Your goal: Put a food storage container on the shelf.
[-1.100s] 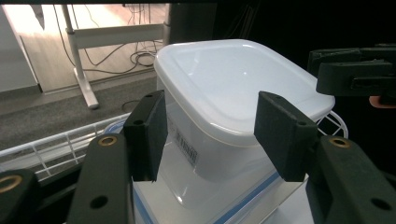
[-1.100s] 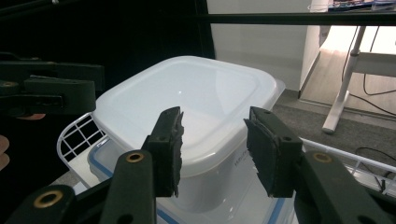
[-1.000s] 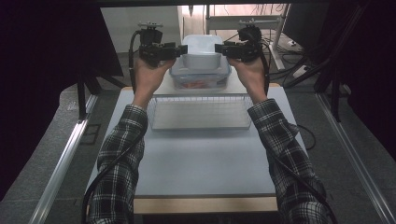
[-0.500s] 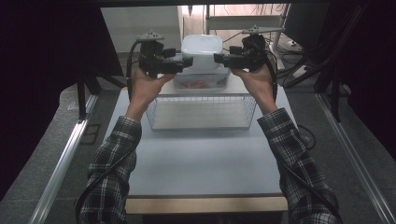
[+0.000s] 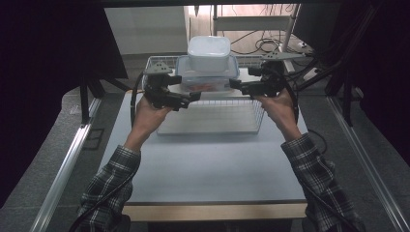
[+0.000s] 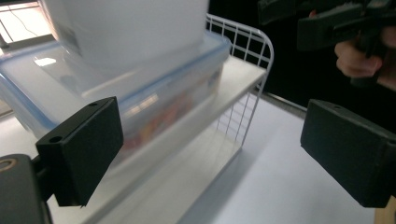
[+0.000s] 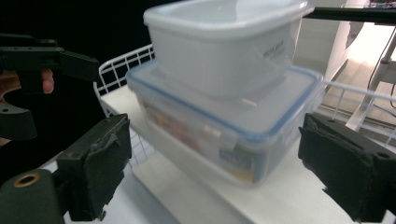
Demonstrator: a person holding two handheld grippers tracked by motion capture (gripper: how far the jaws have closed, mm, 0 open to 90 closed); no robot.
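Observation:
A white opaque box [image 5: 208, 52] is stacked on a clear box with a blue-edged lid [image 5: 207, 79], coloured contents showing through its wall. Both rest on the white upper shelf [image 5: 244, 77] of a wire rack. My left gripper [image 5: 192, 97] hangs open just left of and in front of the clear box, touching nothing. My right gripper [image 5: 236, 85] is open at the box's right front corner, also apart from it. In the left gripper view the clear box [image 6: 154, 100] lies beyond the wide-apart jaws of my left gripper [image 6: 210, 154]. The right gripper view has the stack [image 7: 224, 135] between the spread jaws of my right gripper [image 7: 222, 168].
The white wire rack [image 5: 212, 118] stands at the table's far half, its lower tier toward me. The pale table top [image 5: 203, 164] stretches between it and the wooden front edge. Dark curtains flank both sides; cables and a frame lie behind.
Both grippers have drawn back from the flanks of the stacked boxes, toward the person and lower. The boxes stay on the shelf.

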